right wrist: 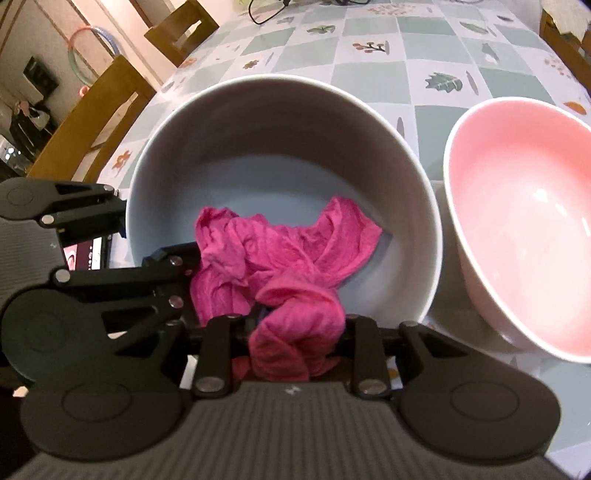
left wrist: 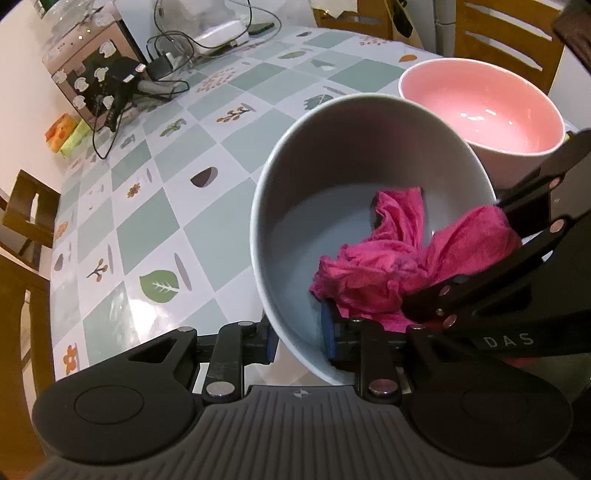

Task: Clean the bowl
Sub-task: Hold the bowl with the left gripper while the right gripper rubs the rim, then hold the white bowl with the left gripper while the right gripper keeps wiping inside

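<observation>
A grey bowl (left wrist: 332, 177) (right wrist: 280, 147) is tilted up on the checked table. My left gripper (left wrist: 299, 339) is shut on its near rim, one blue pad outside the wall and one inside. A crumpled magenta cloth (left wrist: 384, 266) (right wrist: 280, 251) lies inside the bowl against its bottom and lower wall. My right gripper (right wrist: 291, 347) is shut on a bunched end of that cloth. In the left wrist view the right gripper (left wrist: 454, 258) reaches into the bowl from the right. In the right wrist view the left gripper (right wrist: 147, 240) clamps the bowl's left rim.
A pink bowl (left wrist: 480, 110) (right wrist: 524, 221) stands right beside the grey one. A box with tangled cables (left wrist: 110, 77) and a white charger (left wrist: 221, 35) sit at the table's far left. Wooden chairs (right wrist: 96, 122) line the table's edge (left wrist: 55, 258).
</observation>
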